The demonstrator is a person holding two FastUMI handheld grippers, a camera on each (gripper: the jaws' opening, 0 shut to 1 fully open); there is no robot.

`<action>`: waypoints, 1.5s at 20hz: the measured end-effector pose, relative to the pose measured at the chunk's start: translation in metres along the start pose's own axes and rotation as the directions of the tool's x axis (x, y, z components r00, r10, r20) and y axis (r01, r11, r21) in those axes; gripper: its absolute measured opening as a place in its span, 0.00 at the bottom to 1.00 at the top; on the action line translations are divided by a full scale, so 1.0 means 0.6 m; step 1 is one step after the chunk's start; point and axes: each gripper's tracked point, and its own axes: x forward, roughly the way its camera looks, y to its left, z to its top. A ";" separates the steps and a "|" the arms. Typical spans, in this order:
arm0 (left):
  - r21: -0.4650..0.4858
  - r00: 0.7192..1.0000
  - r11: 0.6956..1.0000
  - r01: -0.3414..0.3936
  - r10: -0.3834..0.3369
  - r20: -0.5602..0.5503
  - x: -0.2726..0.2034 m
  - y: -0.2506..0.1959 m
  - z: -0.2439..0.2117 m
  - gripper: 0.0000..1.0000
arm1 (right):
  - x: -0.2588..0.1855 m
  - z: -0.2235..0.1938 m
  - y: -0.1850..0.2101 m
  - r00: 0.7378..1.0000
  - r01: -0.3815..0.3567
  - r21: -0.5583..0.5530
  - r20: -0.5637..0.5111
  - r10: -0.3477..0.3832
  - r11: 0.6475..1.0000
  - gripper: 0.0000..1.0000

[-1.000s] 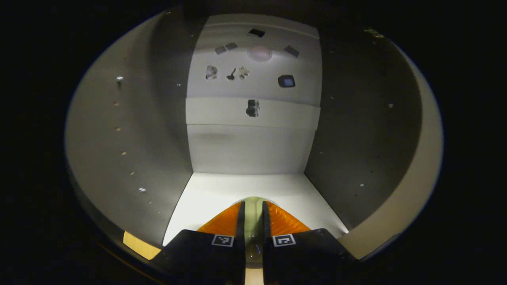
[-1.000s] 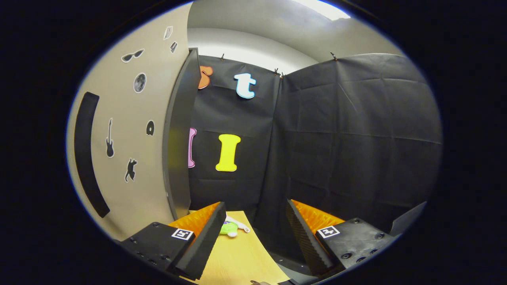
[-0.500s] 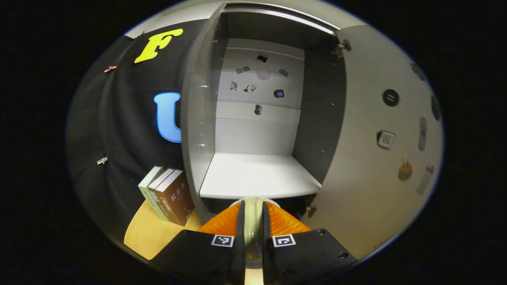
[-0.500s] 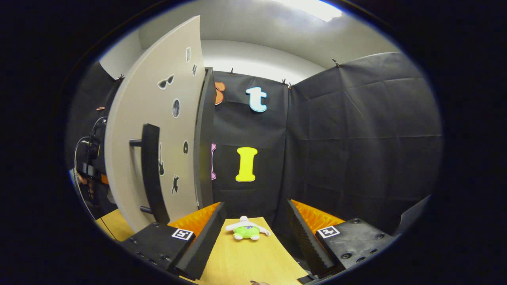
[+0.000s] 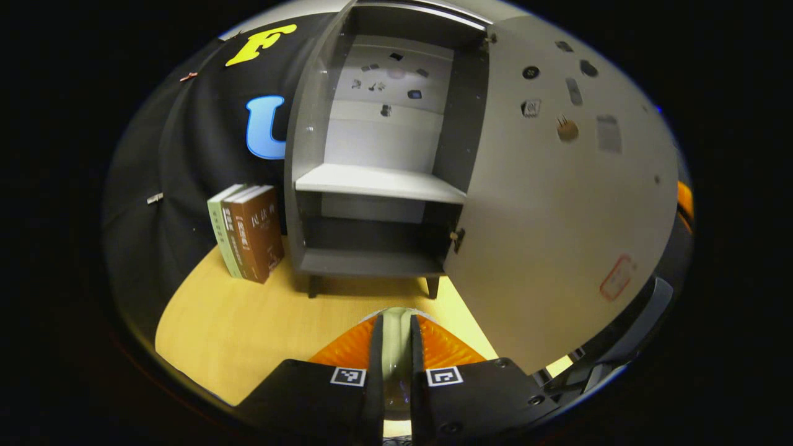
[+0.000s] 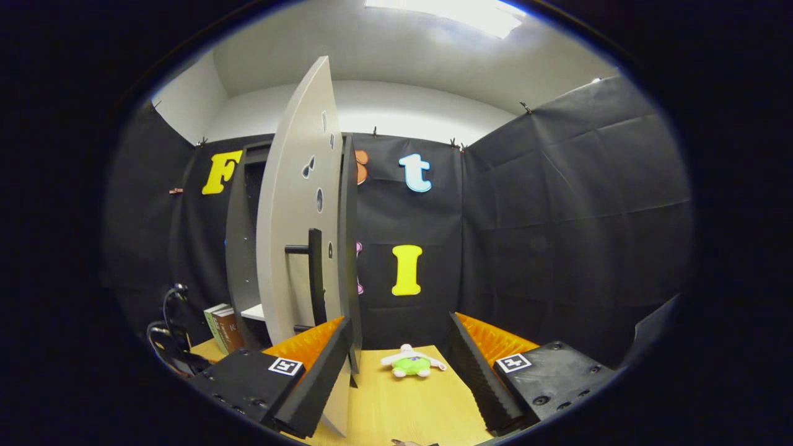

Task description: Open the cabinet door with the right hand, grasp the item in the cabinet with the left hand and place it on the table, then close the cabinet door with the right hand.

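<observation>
Left gripper point(image 5: 396, 347) pinching pale greenish item point(image 5: 396, 334) betw. both fingers; item's long axis runs fwd along fingers, far end toward cabinet point(image 5: 372, 186); what it is, can't tell. Ahead: cabinet on table point(image 5: 248, 322), door point(image 5: 557, 204) swung open to right, shelf point(image 5: 378, 183) bare, books point(image 5: 248, 232) ahead-left. Right gripper point(image 6: 399, 365) spread wide, holding nothing. Just ahead-left of it, door edge-on w/ handle point(image 6: 315, 272); straight ahead on table, green-white plush toy point(image 6: 412, 364).
</observation>
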 end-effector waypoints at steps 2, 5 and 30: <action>-0.040 1.000 0.999 0.012 -0.013 -0.016 0.018 -0.007 -0.057 0.21 | 0.004 -0.006 0.004 0.998 -0.030 0.025 0.053 0.028 0.999 0.97; -0.064 0.999 0.998 -0.025 0.023 -0.040 0.053 -0.002 -0.127 0.21 | 0.014 -0.048 -0.013 0.999 -0.045 0.019 0.020 0.044 0.999 0.97; -0.045 0.997 0.998 -0.047 0.044 -0.062 0.063 -0.013 -0.222 0.76 | 0.044 -0.128 0.038 0.922 -0.343 0.071 -0.164 0.350 0.937 0.98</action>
